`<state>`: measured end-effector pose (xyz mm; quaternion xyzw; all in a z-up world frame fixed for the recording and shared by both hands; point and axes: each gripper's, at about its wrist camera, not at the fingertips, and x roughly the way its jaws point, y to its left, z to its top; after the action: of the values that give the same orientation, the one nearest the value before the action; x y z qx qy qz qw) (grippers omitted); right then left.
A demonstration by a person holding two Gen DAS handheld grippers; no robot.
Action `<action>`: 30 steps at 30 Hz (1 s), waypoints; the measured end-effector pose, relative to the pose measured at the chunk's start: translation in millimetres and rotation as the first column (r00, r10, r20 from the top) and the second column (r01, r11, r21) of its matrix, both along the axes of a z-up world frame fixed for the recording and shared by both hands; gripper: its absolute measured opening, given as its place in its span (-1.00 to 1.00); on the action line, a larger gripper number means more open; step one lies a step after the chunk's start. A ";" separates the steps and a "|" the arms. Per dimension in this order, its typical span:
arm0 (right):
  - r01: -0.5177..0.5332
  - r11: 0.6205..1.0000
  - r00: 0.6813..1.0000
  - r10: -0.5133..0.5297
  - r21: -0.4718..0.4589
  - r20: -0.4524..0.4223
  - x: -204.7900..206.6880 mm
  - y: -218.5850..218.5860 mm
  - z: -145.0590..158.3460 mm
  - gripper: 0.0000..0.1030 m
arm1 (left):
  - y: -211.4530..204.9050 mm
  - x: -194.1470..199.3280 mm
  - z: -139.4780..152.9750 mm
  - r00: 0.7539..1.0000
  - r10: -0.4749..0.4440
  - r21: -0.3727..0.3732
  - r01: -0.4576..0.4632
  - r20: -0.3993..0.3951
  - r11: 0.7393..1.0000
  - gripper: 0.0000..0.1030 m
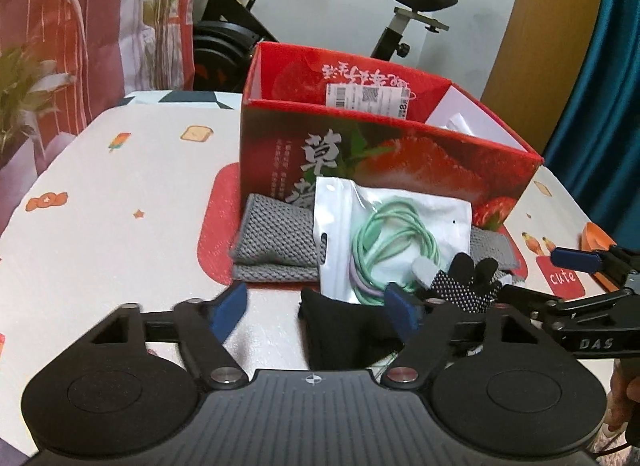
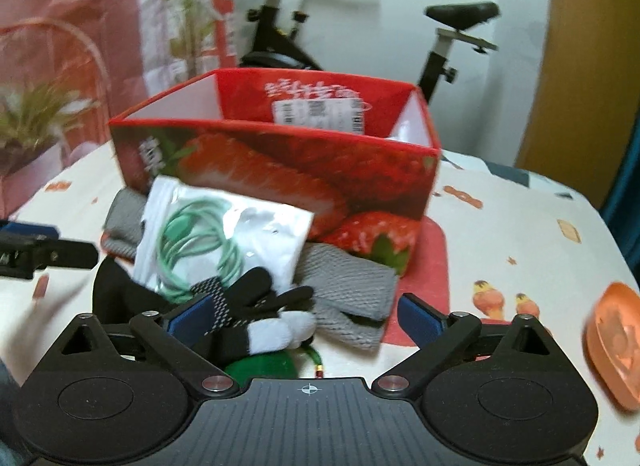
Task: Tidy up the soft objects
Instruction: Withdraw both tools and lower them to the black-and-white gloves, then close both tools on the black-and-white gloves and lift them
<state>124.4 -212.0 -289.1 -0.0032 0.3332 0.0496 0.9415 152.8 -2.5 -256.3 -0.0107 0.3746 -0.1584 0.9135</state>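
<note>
Both claws gape empty over the pile; left gripper (image 1: 316,308) should pinch the black cloth (image 1: 340,330) at six o'clock squarely; right gripper (image 2: 308,316) waits.

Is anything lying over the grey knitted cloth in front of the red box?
Yes. A white plastic pouch of green cable lies across the grey knitted cloth, and a black dotted glove covers its near edge by the red strawberry box.

Left hand-held gripper (image 1: 316,310) jaws apart, right hand-held gripper (image 2: 308,320) apparently wide open, both angled downward
</note>
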 end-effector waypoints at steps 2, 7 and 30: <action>-0.023 1.000 1.000 0.023 -0.012 -0.001 0.9 5.4 -1.9 0.63 | -0.4 0.7 -2.2 1.000 -0.007 -0.003 0.007 -0.011 1.000 0.08; -0.062 0.996 0.998 0.064 0.060 -0.024 7.0 6.1 -3.6 0.47 | -2.4 2.1 -10.0 0.999 -0.014 -0.023 0.013 -0.037 1.000 0.02; -0.095 0.984 0.986 0.114 0.153 -0.123 25.6 10.3 -24.2 -0.11 | 0.7 18.7 -44.2 0.988 -0.024 -0.129 0.004 -0.155 0.992 0.02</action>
<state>150.0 -201.7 -313.2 0.0516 0.3891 0.1234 0.9114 171.4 -1.8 -300.6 -0.0792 0.4343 -0.1872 0.8775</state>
